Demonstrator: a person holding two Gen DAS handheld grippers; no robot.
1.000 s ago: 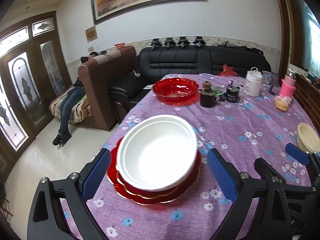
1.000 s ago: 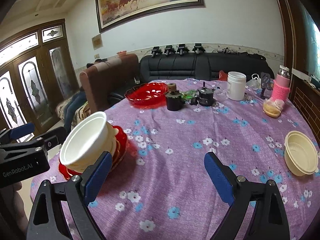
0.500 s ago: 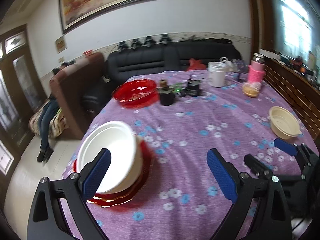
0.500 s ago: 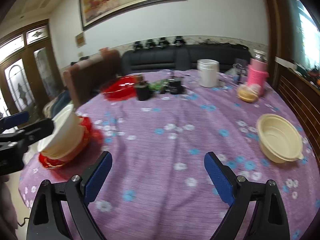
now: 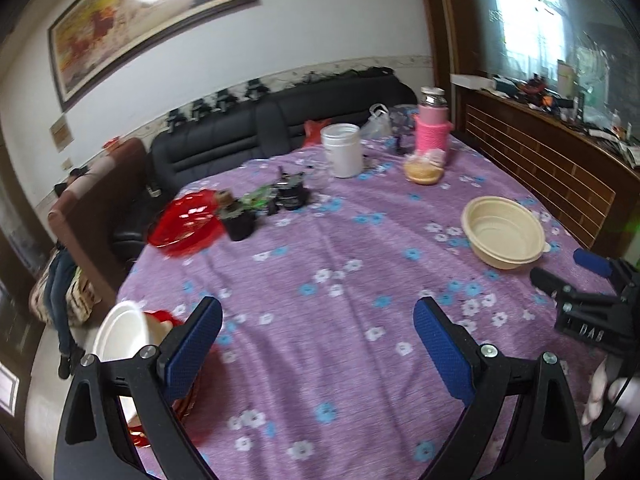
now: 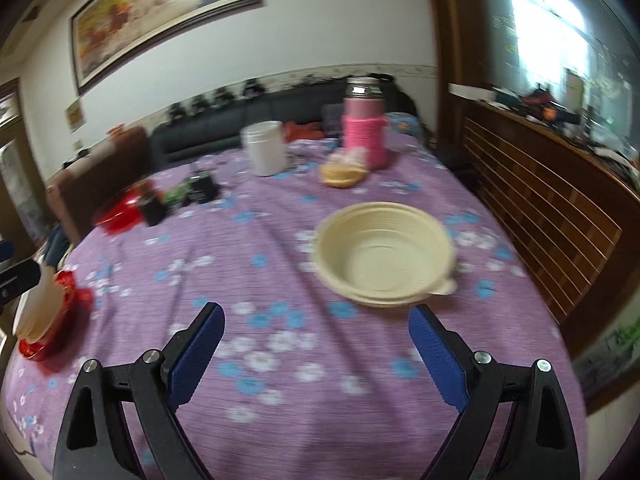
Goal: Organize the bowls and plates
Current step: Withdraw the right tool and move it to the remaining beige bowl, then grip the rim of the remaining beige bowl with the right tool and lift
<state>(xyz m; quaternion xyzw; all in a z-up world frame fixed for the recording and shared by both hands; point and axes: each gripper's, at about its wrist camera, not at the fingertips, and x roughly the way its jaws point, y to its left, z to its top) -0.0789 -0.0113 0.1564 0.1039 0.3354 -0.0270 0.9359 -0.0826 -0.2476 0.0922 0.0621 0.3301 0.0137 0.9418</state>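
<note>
The cream bowl [image 6: 385,254] sits upright and empty on the purple flowered tablecloth [image 6: 256,320], on the table's right side near the wooden wall panel [image 6: 540,216]. It lies straight ahead of the right gripper [image 6: 316,354], just beyond its blue fingertips and a little right of centre, with its small rim tab [image 6: 442,288] turned toward the gripper. The right gripper's jaws stand wide apart and hold nothing.

The left gripper [image 5: 318,346] is also spread wide and empty; from it the bowl lies well off to the right, past the other tool. By my judgement the right hand is the nearer one to take it.

The white bowl [image 5: 120,334] rests on the red plates [image 5: 162,318] at the table's left edge, well apart from the cream bowl, likely the stack it belongs on.
</note>
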